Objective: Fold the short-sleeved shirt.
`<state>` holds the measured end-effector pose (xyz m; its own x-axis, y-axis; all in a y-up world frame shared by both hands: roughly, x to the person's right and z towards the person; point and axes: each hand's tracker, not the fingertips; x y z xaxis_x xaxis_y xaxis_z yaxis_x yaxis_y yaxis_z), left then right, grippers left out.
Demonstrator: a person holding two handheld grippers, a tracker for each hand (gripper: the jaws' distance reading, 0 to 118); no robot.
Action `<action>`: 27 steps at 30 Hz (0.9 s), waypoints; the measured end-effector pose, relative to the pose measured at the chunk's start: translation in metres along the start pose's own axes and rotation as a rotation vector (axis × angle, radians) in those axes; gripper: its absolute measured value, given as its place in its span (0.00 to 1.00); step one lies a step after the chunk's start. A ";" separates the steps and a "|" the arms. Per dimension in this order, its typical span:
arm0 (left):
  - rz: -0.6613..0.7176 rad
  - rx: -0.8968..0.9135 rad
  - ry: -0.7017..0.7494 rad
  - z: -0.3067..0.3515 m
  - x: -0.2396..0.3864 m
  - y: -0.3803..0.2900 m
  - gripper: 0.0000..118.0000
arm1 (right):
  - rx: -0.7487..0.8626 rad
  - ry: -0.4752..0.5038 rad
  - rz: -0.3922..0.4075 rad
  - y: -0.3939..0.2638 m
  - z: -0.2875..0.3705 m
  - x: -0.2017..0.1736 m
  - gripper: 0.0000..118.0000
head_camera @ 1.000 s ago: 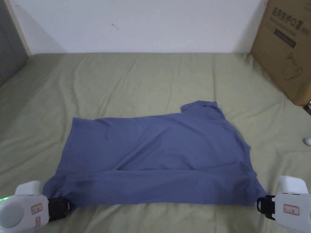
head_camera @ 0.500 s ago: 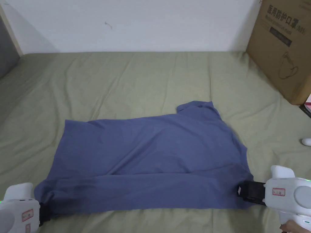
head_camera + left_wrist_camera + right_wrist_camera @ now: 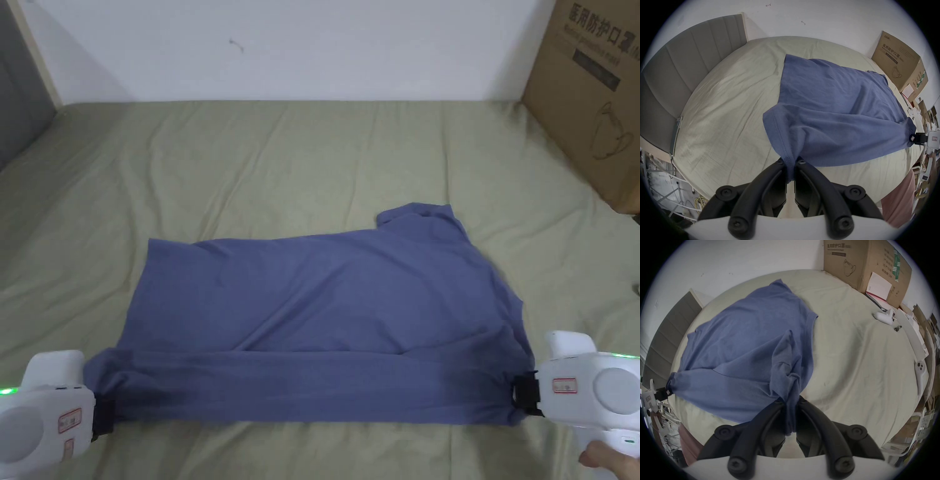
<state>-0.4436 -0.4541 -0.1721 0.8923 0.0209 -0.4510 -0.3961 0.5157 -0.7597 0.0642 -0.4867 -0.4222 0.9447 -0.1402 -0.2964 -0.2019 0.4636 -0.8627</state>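
Note:
A blue short-sleeved shirt [image 3: 325,312] lies sideways on the olive bedsheet [image 3: 281,162], with its near edge folded over as a long band. My left gripper [image 3: 107,414] is shut on the band's left corner; the left gripper view shows blue cloth [image 3: 834,113] pinched between the black jaws of the left gripper [image 3: 790,160]. At the band's right end my right gripper [image 3: 520,392] is shut on bunched blue fabric [image 3: 753,337], which is clamped between the jaws of the right gripper [image 3: 790,400]. The band is lifted slightly and stretched taut between both grippers.
A large cardboard box [image 3: 594,94] stands at the bed's far right corner against the white wall. A grey headboard [image 3: 680,73] borders the bed on the left. A white device [image 3: 883,318] and a booklet [image 3: 878,287] lie near the box. A hand [image 3: 609,459] holds the right gripper.
Both grippers have closed in on the near shirt corners and lifted them, the right one moving inward. The folded band now hangs taut between them.

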 end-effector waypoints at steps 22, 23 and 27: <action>0.017 -0.035 0.044 0.022 -0.033 -0.047 0.76 | 0.004 -0.049 -0.062 -0.074 0.055 0.009 0.83; 0.031 -0.020 0.042 0.027 -0.034 -0.043 0.79 | 0.024 -0.048 -0.052 -0.069 0.060 0.008 0.83; 0.076 0.057 -0.029 0.045 -0.029 -0.025 0.57 | 0.072 0.022 -0.023 -0.044 0.075 0.003 0.78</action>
<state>-0.4501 -0.4291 -0.1188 0.8662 0.0867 -0.4921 -0.4511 0.5594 -0.6954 0.0955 -0.4417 -0.3538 0.9428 -0.1701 -0.2865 -0.1604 0.5219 -0.8378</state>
